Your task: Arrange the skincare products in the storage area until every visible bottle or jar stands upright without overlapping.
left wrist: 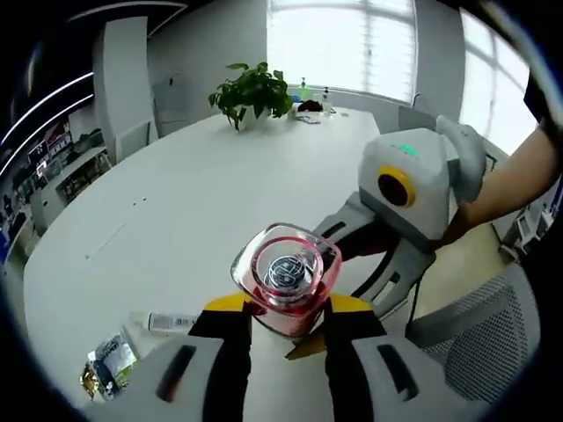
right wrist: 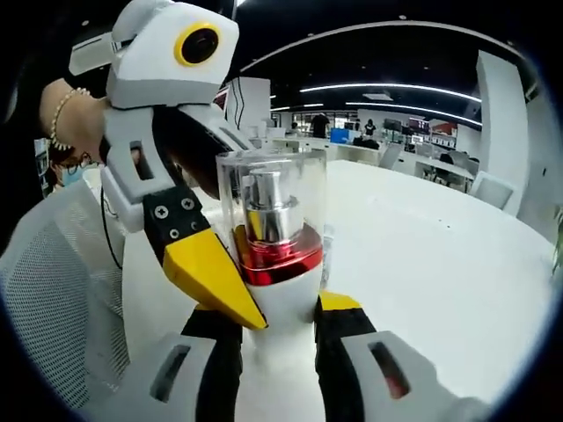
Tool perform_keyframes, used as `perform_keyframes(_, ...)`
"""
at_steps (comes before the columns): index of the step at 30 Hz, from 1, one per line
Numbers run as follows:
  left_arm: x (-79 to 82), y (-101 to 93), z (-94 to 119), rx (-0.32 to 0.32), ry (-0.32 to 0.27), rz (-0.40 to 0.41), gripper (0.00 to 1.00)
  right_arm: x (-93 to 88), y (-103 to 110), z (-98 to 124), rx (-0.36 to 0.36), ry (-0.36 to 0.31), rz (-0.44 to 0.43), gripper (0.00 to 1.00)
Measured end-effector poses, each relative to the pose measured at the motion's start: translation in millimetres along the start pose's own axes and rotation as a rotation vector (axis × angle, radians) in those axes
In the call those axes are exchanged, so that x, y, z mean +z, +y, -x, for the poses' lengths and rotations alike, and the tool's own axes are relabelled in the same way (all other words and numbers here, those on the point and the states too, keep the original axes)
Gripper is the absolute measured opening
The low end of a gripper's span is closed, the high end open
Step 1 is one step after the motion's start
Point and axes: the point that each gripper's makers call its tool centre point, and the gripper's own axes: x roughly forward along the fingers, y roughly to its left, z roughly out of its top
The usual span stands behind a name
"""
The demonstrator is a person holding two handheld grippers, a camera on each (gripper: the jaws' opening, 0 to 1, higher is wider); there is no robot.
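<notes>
A skincare bottle (left wrist: 286, 268) with a clear square cap, a silver pump and a red collar on a white body is held above the white table (left wrist: 176, 193). In the left gripper view I look down on its cap, and my left gripper (left wrist: 288, 309) is shut on its body between the yellow tips. My right gripper (left wrist: 365, 255) comes in from the right, its jaws at the bottle's side. In the right gripper view the bottle (right wrist: 271, 211) stands upright, with the right gripper (right wrist: 277, 316) shut on its white base. The left gripper's yellow fingertip (right wrist: 211, 277) presses on it from the left.
A white tube (left wrist: 171, 323) and a shiny packet (left wrist: 110, 360) lie on the table near its front edge. A potted plant (left wrist: 251, 92) stands at the far end. Mesh chairs (left wrist: 475, 343) (right wrist: 44, 299) stand beside the table, and a person's arm (left wrist: 519, 176) holds the right gripper.
</notes>
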Motion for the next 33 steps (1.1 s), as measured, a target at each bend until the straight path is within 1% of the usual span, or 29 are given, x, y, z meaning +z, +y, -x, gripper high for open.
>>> perform_keyframes(6,4.4,10.6,-7,0.003,-0.014,-0.011,0.28,2.5,-10,-5,0.013,-0.016,-0.005,0.31)
perform_keyframes(12,10.2,21.1,-14,0.01,-0.024,-0.005,0.28,4.8,-21,-12,0.043,-0.019,0.006,0.31)
perform_keyframes(20,17.5,28.7,-21,0.007,-0.036,-0.004,0.28,6.5,-34,-17,0.057,-0.022,0.007,0.31)
perform_keyframes(27,20.1,34.1,-24,0.01,-0.045,-0.006,0.28,8.0,-40,-20,0.065,-0.017,0.006,0.31)
perform_keyframes(33,20.8,36.8,-25,0.016,-0.046,-0.005,0.28,7.7,-40,-20,0.061,-0.01,-0.005,0.32)
